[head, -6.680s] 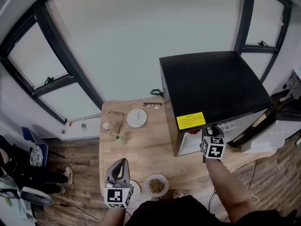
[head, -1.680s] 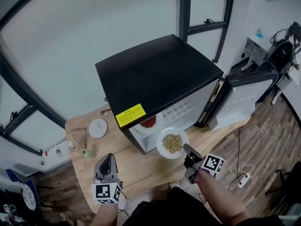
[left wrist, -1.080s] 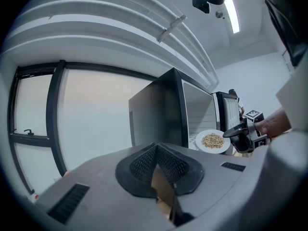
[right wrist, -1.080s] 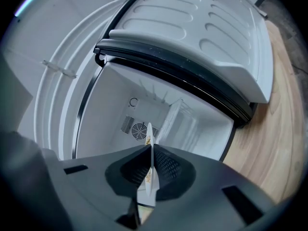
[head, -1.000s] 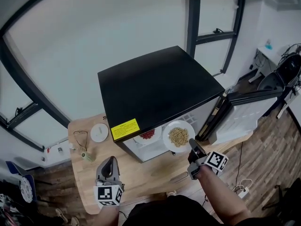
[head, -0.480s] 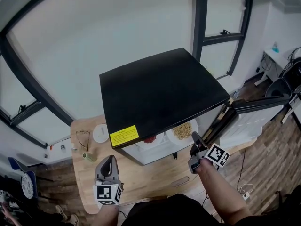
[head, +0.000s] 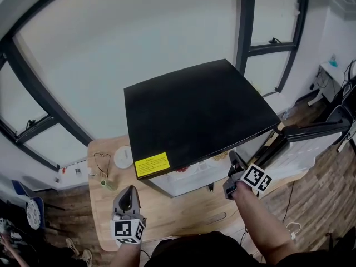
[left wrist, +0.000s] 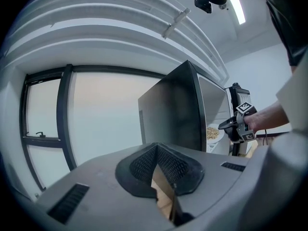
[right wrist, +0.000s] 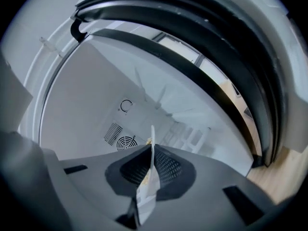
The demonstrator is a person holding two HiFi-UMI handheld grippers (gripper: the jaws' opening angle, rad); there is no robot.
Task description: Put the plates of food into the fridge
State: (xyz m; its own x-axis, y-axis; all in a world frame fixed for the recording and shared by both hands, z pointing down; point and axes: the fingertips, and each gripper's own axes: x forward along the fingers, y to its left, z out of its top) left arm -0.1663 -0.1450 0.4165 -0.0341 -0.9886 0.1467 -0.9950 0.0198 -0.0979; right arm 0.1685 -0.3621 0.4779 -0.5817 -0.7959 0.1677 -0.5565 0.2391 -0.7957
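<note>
Grain plate (left wrist: 211,133) is now sitting deeper under the fridge (head: 200,107) top than half a sec ago, when most of it was showing out front. R tongs (right wrist: 150,153) are following it in.

L side: L tongs (left wrist: 156,150) are idling low over the worktop (head: 167,210), closed together, nothing btwn them.

Centre: red-food plate (head: 181,169) is already resting inside the fridge, just beside the incoming plate.

R side: R tongs are clamping the grain plate by its rim only. It is showing edge-on in the right gripper view, w/ the fridge back wall and fan vent (right wrist: 124,142) ahead. Door (head: 311,135) is standing open at far R.

Risks, as judged:
1. Rim-only pinch is carrying the whole load, so any tilt or slip is likely spilling grains inside.
2. Incoming plate is passing close to the red-food plate, and contact could be shoving it or riding up on it.
3. Letting go before the plate is lying flat on the shelf would be dropping it.
4. Forearm is working near the door edge, and a knock could be swinging it.
</note>
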